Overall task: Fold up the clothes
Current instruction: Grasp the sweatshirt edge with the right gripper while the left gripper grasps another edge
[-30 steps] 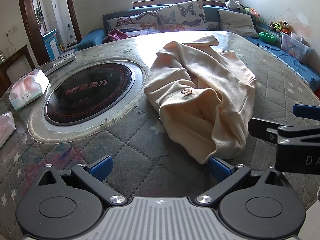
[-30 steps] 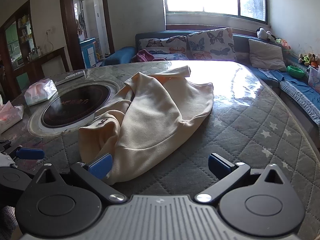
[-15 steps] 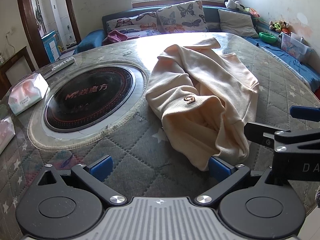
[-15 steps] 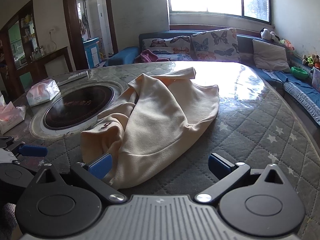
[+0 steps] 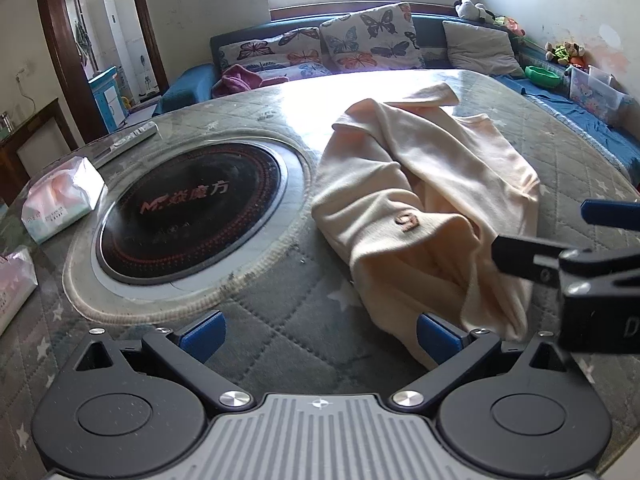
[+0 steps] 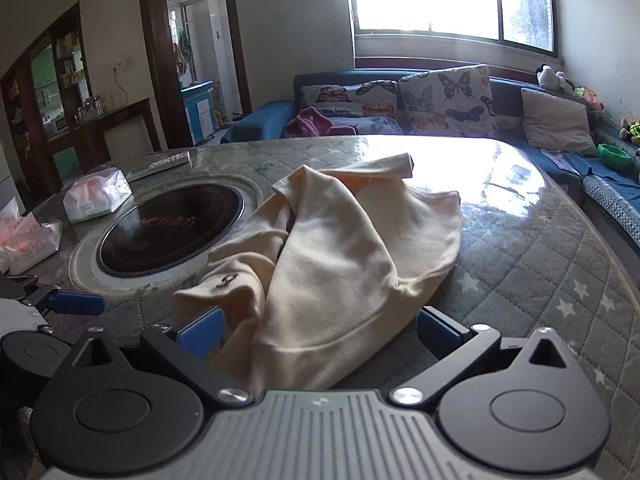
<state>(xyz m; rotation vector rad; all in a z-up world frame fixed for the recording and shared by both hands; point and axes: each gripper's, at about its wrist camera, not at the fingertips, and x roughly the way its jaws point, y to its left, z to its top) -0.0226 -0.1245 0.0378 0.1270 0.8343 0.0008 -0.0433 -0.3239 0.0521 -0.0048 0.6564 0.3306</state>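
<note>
Your left tool (image 5: 318, 330) hovers low over the grey quilted surface (image 5: 280, 320) with its blue-padded fingers spread wide and nothing between them; only its right pad sits just beside the near edge of the garment. Furthest left on the surface lie two soft plastic packs of pink tissues (image 5: 60, 200), well clear of the work. Next comes the round black glass hotplate with red lettering (image 5: 188, 210), set into the surface inside a pale ring. The crumpled cream sweatshirt with a small brown emblem (image 5: 420, 200) lies just right of that ring, one edge near its rim, bunched along its length with a sleeve or collar end thrown toward the far side.

Your right tool (image 6: 318, 330) is likewise agape and grips nothing; from its own camera the ribbed hem of the sweatshirt (image 6: 320, 340) lies directly between the fingers, which I judge to be why it is held there: the hem is the firmest edge to take. In the left camera this tool shows at the right margin, close over the same end.

Assessment: folding not begun; the garment needs spreading flat first. Keep the cloth off the hotplate when you pull.
</note>
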